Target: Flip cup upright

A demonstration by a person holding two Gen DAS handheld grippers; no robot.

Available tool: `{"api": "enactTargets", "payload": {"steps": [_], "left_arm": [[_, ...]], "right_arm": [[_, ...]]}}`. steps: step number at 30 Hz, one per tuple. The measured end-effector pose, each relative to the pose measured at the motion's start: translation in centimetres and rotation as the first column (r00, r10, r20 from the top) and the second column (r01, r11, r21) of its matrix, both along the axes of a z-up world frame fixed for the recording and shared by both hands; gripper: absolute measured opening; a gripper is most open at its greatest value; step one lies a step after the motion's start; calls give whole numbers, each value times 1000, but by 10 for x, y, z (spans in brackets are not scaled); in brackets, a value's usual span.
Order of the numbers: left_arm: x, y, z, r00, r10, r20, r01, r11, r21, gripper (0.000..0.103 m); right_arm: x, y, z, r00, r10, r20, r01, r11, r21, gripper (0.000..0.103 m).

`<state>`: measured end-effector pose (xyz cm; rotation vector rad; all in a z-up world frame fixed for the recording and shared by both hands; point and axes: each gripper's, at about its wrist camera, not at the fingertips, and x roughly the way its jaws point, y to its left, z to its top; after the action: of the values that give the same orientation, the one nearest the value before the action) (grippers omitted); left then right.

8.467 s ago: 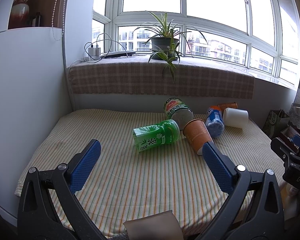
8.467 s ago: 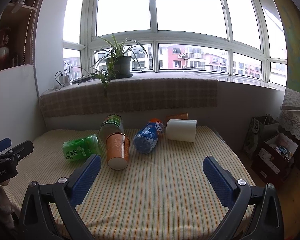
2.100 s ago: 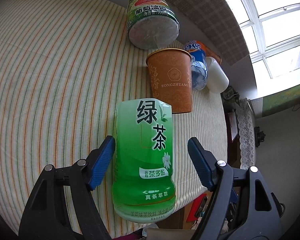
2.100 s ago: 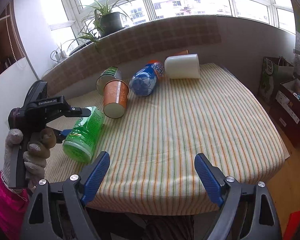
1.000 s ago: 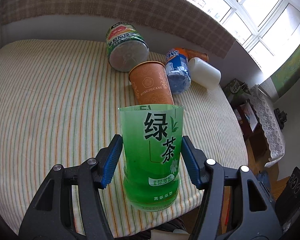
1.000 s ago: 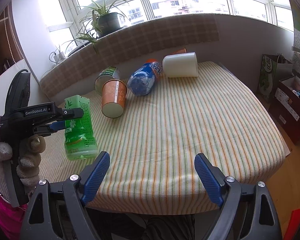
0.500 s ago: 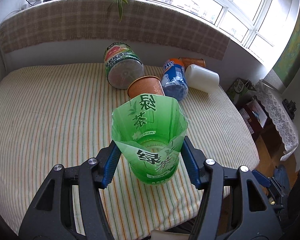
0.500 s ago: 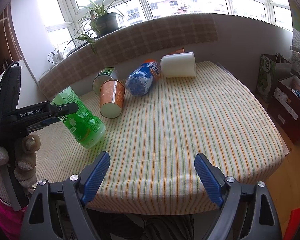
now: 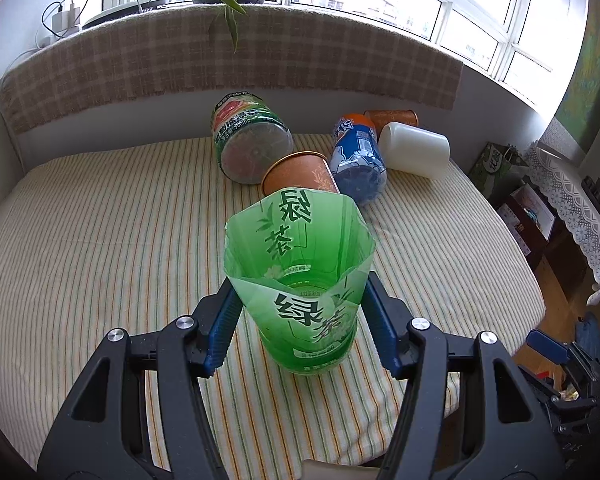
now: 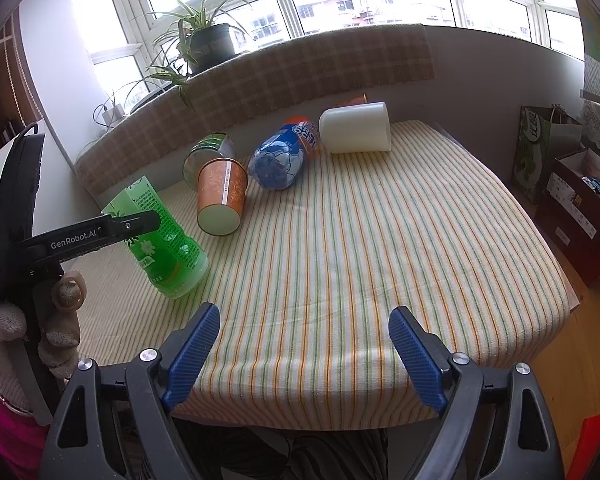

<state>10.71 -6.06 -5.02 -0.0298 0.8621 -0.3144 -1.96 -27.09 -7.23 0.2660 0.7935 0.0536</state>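
My left gripper [image 9: 300,320] is clamped on the green cup [image 9: 300,280], a cut-off green tea bottle, with a blue pad on each side of its lower body. The cup's open mouth faces up and I see nothing in it; its base is at the striped tablecloth [image 9: 100,240] near the front edge, leaning toward the far left in the right wrist view. My right gripper [image 10: 304,344] hangs wide apart over the near edge, holding nothing.

Farther back, all on their sides: an orange paper cup [image 9: 300,174], a green-labelled jar [image 9: 252,140], a blue bottle [image 9: 358,156] and a white cup [image 9: 414,150], with a second orange cup [image 9: 392,118] behind. I cannot tell whether any holds anything.

Against one second ago: the green cup hung upside down in the clamp, clear of the cloth; it is now mouth-up. The other containers have not moved.
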Motion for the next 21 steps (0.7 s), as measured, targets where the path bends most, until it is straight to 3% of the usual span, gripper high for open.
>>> {"api": "enactTargets", "payload": {"steps": [11, 21], "left_arm": [[-7, -14, -2, 999, -30, 30, 28, 998, 57, 60], [-8, -14, -4, 998, -60, -3, 60, 998, 7, 64]], "right_arm": [[0, 0, 1, 1000, -3, 0, 3, 1000, -1, 88], [0, 2, 0, 1000, -4, -4, 4, 1000, -1, 88]]}}
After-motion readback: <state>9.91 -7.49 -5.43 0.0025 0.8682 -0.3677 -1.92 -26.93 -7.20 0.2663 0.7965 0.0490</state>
